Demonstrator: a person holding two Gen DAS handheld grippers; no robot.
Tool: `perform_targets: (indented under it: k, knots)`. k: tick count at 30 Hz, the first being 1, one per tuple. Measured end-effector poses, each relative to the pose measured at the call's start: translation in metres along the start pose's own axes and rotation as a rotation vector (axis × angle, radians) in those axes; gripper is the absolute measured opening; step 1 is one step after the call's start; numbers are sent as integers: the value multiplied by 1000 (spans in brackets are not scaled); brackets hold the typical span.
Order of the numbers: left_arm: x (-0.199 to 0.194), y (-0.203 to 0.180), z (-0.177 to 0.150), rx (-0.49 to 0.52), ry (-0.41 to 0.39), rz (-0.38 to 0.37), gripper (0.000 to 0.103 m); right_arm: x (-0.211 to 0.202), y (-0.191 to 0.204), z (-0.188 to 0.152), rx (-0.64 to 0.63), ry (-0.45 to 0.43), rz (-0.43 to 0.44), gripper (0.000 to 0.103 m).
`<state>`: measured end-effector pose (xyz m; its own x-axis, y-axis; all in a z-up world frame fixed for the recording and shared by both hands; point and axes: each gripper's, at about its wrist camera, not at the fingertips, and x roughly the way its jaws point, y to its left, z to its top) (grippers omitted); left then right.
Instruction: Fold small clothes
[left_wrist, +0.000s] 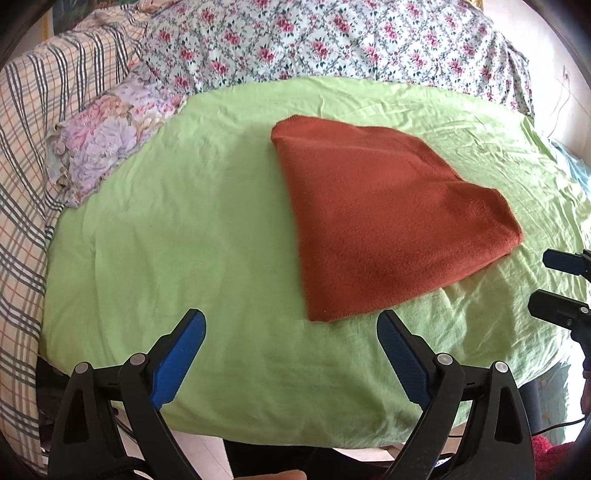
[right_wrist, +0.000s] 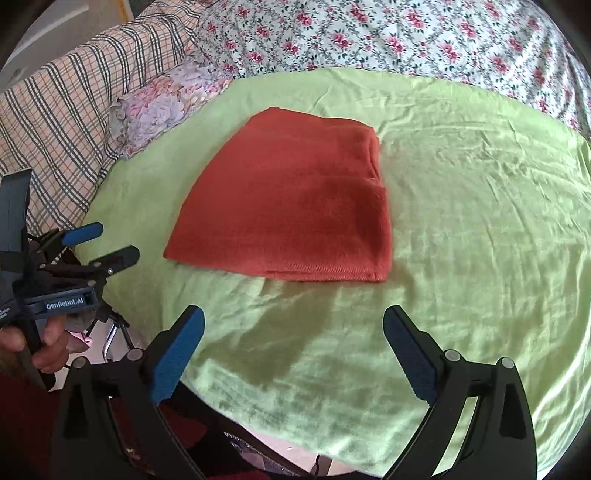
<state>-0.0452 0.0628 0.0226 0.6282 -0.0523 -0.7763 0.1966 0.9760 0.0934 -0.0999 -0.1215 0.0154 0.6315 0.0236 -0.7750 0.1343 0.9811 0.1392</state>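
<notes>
Both grippers hang empty w/ jaws wide, nothing between: left gripper, right gripper, apart from the cloth, prob. because the fold looks done. At 12 o'clock of the right one, 1 o'clock of the left, the red cloth lies folded flat on the green sheet. Floral quilt beyond.

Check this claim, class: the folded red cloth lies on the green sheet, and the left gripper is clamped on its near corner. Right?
Not quite. The red cloth does lie folded on the green sheet, but the left gripper stands open and empty, short of the cloth, as the left wrist view shows.
</notes>
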Motion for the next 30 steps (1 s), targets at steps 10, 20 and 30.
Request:
perform_targets:
  k: [10, 20, 30]
  knots:
    - [30, 3, 4, -58, 64, -21, 95, 20, -3, 4, -7, 4, -21, 98]
    - [22, -6, 11, -55, 10, -10, 95, 21, -4, 18, -30, -92, -11, 98]
    - [18, -7, 21, -63, -29, 5, 96, 34, -3, 27, -53, -107, -21, 99]
